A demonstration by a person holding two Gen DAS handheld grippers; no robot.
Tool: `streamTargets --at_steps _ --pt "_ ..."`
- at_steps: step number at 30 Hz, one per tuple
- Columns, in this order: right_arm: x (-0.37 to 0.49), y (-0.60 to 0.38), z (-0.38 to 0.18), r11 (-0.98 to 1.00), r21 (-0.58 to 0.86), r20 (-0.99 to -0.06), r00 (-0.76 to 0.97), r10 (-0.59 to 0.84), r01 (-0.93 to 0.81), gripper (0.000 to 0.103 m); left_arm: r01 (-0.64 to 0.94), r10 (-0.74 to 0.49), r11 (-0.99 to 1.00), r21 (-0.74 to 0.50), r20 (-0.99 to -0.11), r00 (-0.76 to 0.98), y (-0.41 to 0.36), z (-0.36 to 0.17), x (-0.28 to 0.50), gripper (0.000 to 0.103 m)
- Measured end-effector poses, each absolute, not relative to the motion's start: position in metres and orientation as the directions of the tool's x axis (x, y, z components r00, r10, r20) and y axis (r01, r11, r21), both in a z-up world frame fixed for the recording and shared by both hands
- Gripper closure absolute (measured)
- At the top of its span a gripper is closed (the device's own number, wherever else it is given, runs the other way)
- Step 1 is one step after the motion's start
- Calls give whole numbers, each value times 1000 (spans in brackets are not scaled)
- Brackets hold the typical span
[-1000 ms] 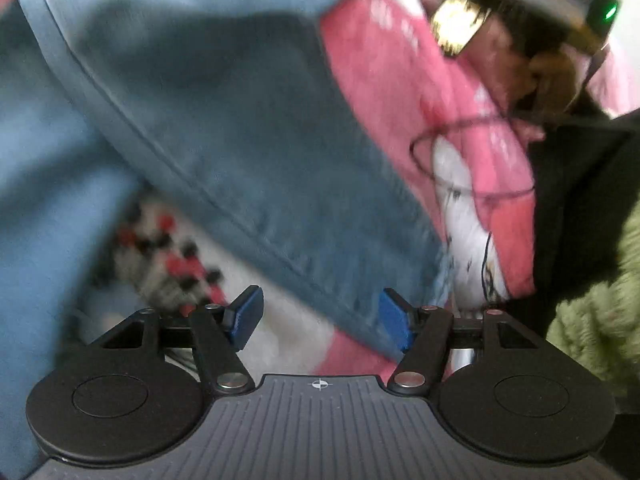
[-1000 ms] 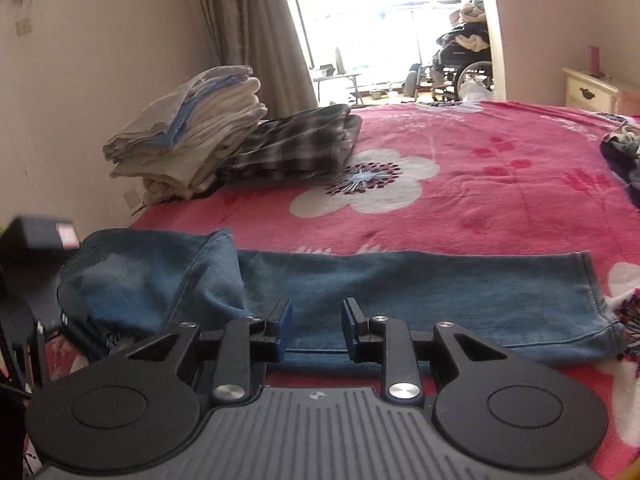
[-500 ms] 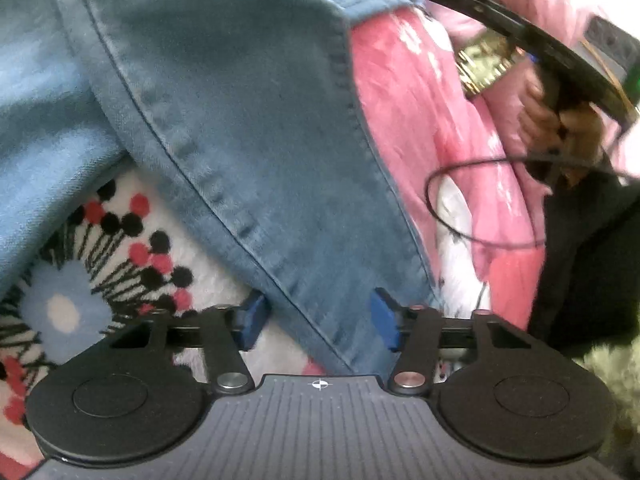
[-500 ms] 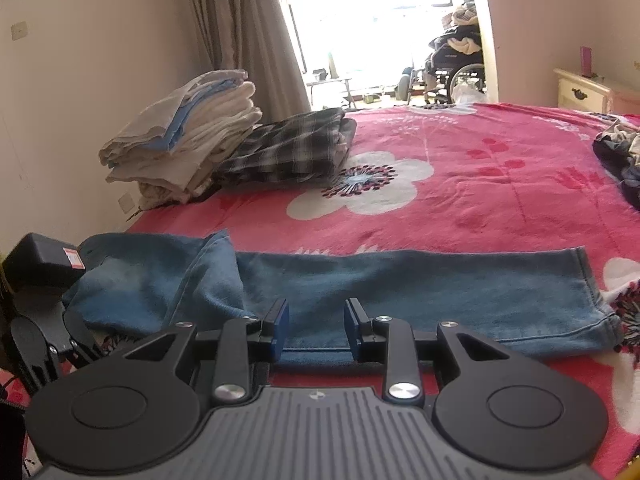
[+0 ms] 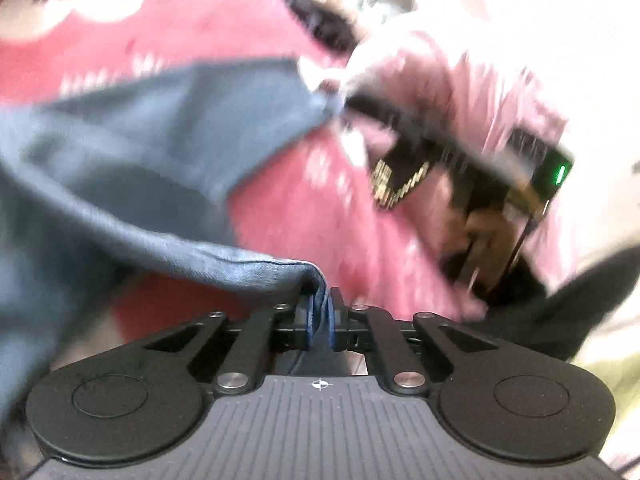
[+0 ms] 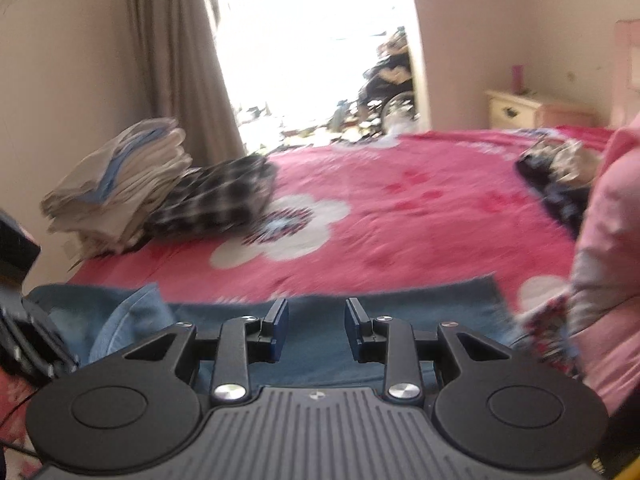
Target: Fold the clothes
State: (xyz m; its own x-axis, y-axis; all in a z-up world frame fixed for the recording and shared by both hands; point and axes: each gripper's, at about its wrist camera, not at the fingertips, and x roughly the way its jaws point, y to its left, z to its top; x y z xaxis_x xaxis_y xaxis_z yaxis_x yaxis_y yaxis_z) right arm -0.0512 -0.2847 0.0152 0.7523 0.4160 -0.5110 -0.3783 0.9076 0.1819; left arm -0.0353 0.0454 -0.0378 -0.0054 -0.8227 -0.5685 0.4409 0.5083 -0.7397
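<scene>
pinching the jeans (image 5: 132,152) at a folded edge with my left gripper (image 5: 319,312), on the pink bed (image 6: 400,216).

my left jaws are clenched on the denim, a fold of it caught between the blue pads (image 5: 307,320), and the cloth drapes away up and to the left over the flowered cover. my right gripper (image 6: 317,328) is released, jaws partly apart with nothing between them, hovering just over the jeans (image 6: 400,312), which lie stretched across the near edge of the bed. at the far left corner i see a stack of folded clothes (image 6: 120,184) with a plaid piece (image 6: 216,200) beside it. a pink sleeve (image 6: 604,240) shows at the right. my left view is badly blurred.
</scene>
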Motion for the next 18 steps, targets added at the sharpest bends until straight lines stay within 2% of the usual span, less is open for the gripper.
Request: streamTargets --at_steps 5,9,12,15,18 --pt "-41 -308 26 940 193 -476 810 342 -283 67 383 -857 500 -776 -506 93 30 -29 19 98" --pt "-38 -314 24 925 256 -480 794 374 -281 67 273 -816 577 -770 -557 154 2 -58 66 94" --pt "-38 -308 21 890 263 -492 742 456 -373 67 132 -787 615 -777 -594 168 -4 -88 96 87" --pt "-41 -290 16 809 255 -519 632 576 -529 66 10 -795 595 -804 -587 152 1 -112 113 83" --pt "-47 -262 5 705 172 -590 501 633 -688 66 -38 -806 577 -816 -576 136 2 -122 118 78"
